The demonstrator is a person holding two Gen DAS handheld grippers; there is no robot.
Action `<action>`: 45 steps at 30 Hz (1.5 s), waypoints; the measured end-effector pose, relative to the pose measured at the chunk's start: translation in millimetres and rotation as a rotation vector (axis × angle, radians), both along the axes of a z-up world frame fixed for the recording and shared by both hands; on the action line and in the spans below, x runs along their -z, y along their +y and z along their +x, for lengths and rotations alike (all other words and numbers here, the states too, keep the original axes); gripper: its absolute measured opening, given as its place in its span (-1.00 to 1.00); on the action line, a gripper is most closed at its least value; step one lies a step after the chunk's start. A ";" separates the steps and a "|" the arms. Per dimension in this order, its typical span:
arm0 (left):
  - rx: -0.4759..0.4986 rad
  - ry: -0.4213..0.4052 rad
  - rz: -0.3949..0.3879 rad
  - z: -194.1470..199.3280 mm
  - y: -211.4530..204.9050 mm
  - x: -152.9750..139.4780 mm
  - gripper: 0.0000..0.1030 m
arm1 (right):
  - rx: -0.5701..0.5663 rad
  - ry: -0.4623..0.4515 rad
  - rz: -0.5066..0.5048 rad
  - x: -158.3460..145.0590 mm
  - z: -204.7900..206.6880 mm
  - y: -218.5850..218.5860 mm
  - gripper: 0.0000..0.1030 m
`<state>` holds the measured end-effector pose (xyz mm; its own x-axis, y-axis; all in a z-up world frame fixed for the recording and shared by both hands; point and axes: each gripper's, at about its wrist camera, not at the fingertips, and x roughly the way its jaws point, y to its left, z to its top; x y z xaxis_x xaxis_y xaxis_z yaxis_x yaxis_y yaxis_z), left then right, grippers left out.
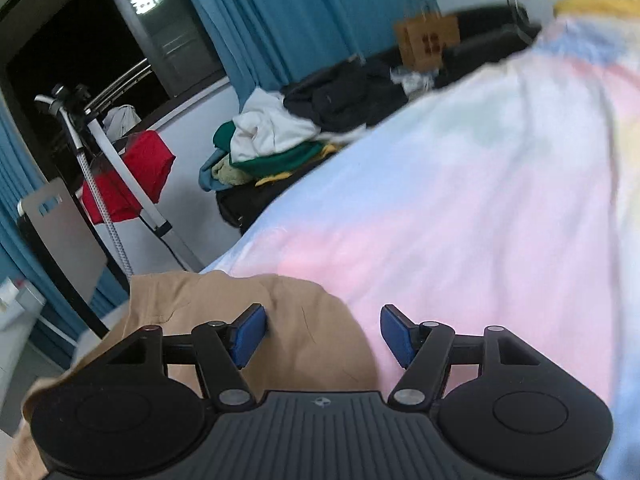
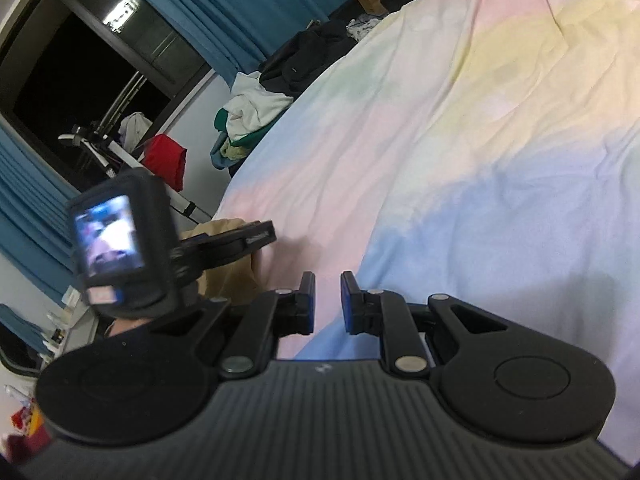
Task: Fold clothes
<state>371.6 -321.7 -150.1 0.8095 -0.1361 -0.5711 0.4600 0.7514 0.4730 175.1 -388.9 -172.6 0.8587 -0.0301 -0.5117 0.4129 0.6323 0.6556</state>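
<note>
A tan garment point(image 1: 256, 320) lies bunched at the near left corner of the bed, on a pastel tie-dye sheet point(image 1: 460, 208). My left gripper point(image 1: 323, 334) is open just above it; the left blue pad is over the tan cloth and the right pad is over the sheet, with nothing between them. In the right wrist view the tan garment point(image 2: 232, 276) shows beneath the left gripper point(image 2: 260, 236), seen side-on with its camera screen. My right gripper point(image 2: 327, 304) hovers over the bare sheet point(image 2: 480, 140) to the garment's right. Its jaws stand a narrow gap apart and hold nothing.
A heap of white, green and blue clothes point(image 1: 276, 140) and dark clothes point(image 1: 344, 96) lie along the bed's far edge. A cardboard box point(image 1: 426, 44) stands behind them. A stand with red cloth point(image 1: 136, 176) is left of the bed, before blue curtains point(image 1: 280, 20).
</note>
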 end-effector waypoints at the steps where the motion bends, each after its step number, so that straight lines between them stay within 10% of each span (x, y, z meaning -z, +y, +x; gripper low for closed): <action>1: -0.007 0.013 0.014 7.0 -2.1 5.6 0.09 | 0.002 0.002 0.004 1.3 0.9 -0.1 -0.67; 5: -0.045 0.067 -0.065 20.7 23.2 3.6 -0.84 | -0.004 0.005 0.034 5.7 2.0 -0.4 -0.67; 13: -0.244 0.183 -0.580 20.6 139.6 -55.7 -0.87 | -0.019 0.002 0.031 5.0 1.5 1.3 -0.67; 17: -0.433 0.219 -0.660 11.8 215.1 -48.9 -0.86 | -0.031 -0.007 0.045 5.8 2.7 2.8 -0.67; 21: -0.498 0.302 -0.671 10.2 267.0 -35.5 -0.74 | -0.066 -0.030 0.062 5.6 5.7 9.2 -0.67; 26: -0.413 0.295 -0.701 -27.6 299.0 -56.2 0.11 | -0.145 -0.048 0.092 8.4 10.7 17.6 -0.67; 35: -0.327 0.271 -0.773 -196.9 344.3 -86.1 0.41 | -0.306 -0.100 0.180 8.2 24.8 39.9 -0.64; 40: -0.320 0.261 -0.794 -204.0 357.7 -76.6 0.41 | -0.338 -0.111 0.175 -0.9 44.0 51.9 -0.35; 45: -0.292 0.262 -0.801 -193.1 360.1 -55.5 0.41 | -0.326 -0.123 0.147 -6.4 84.8 61.2 0.44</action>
<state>178.5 38.5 -94.5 0.7311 -0.3826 -0.5649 0.2179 0.9155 -0.3381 259.9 -327.6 -166.2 0.8664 0.3211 -0.3823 0.1174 0.6133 0.7811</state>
